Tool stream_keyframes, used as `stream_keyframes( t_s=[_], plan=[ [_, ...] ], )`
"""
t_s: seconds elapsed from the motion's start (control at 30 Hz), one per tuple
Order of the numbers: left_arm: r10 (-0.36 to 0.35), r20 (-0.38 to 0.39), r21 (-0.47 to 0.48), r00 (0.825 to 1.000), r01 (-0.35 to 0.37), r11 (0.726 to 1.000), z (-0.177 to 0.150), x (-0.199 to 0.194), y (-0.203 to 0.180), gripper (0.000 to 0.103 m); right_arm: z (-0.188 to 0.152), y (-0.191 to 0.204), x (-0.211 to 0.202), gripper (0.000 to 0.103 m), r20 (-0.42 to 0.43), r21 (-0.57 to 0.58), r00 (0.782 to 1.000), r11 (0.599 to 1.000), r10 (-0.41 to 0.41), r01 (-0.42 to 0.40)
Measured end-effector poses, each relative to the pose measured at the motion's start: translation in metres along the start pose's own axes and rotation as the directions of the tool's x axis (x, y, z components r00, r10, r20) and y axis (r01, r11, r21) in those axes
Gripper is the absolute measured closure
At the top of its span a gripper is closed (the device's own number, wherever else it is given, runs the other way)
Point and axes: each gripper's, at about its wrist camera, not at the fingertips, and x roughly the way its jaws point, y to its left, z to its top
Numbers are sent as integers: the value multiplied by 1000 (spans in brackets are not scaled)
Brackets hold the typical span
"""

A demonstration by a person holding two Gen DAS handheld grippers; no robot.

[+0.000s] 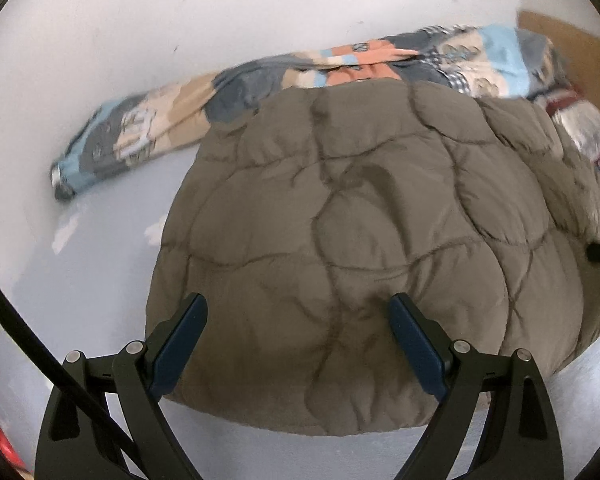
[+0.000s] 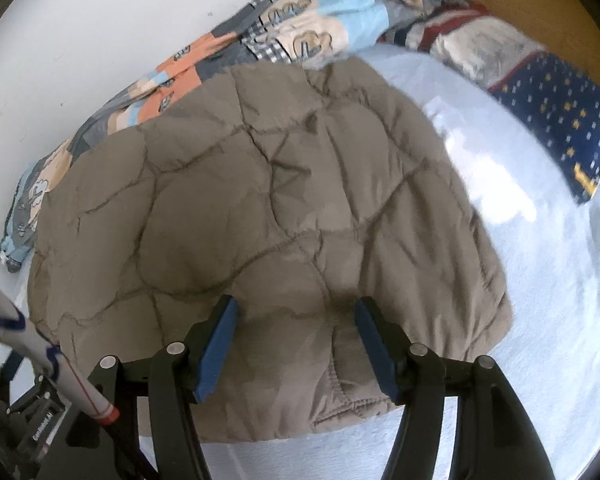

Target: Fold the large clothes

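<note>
The left gripper (image 1: pixel 298 316) is being held with its jaws spread wide. The right gripper (image 2: pixel 296 316) is being held open too, less widely.

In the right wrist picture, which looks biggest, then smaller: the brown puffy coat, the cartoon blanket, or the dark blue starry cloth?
1. Brown puffy coat, biggest by far, though it is also nearest the camera.
2. Cartoon blanket.
3. Dark blue starry cloth, though the picture's edge cuts it off.

Bare pale sheet (image 2: pixel 520 240) lies open right of the quilted jacket (image 2: pixel 260 200). A patterned blanket (image 1: pixel 228 96) along the wall (image 1: pixel 140 20) blocks the far side, starry fabric (image 2: pixel 560 128) the right.
</note>
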Motion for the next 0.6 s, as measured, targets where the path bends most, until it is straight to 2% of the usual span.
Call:
stream_keyframes(
  t_s=[0.1, 0.3, 0.43, 0.5, 0.6],
  plan=[
    [-9, -32, -87, 999, 6, 996, 0, 0, 22, 12, -1, -4, -1, 36, -11, 16, 1000, 1000, 17, -17],
    [-34, -121, -244, 992, 3, 970, -12, 7, 66, 12, -1, -16, -17, 36, 34, 48, 999, 999, 21, -23],
    [-133, -221, -313, 966, 59, 948, -23, 22, 82, 12, -2, -30, -8, 34, -17, 90, 999, 995, 41, -39],
    [-173, -223, -360, 959, 84, 929, -25, 16, 93, 12, -2, -36, -2, 34, -53, 110, 996, 992, 65, -59],
    [-247, -199, -437, 948, 140, 888, -28, 3, 113, 12, -1, -43, -18, 34, -23, 150, 993, 983, 116, -111]
  ],
)
